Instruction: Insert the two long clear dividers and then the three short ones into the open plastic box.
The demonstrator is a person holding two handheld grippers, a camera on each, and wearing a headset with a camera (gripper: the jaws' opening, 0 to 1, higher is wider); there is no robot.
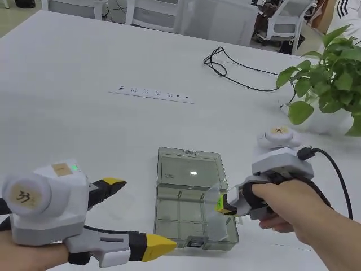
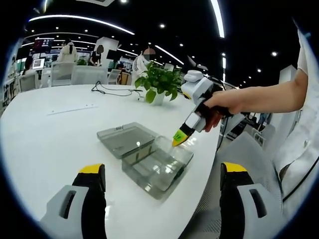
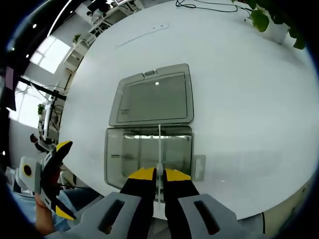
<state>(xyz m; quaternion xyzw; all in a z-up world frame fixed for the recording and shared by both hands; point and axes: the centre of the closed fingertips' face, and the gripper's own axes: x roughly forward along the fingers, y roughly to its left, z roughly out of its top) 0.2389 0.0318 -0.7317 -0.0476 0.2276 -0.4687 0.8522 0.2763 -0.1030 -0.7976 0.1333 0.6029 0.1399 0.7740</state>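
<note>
Clear divider (image 3: pixel 159 144), a thin stiff sheet seen edge-on, stands upright over the tray of the plastic box (image 1: pixel 169 217), clamped between the yellow-tipped jaws of the right gripper (image 3: pixel 158 174). The left gripper (image 1: pixel 141 213) hangs to the box's left, jaws wide apart. The smoky, translucent box lies open on the matte white table (image 1: pixel 67 113), its flat lid (image 1: pixel 189 166) folded back. Beyond lie a slim power strip (image 1: pixel 151 94), a looping black cable (image 1: pixel 237 70) and a leafy plant (image 1: pixel 330 68).
</note>
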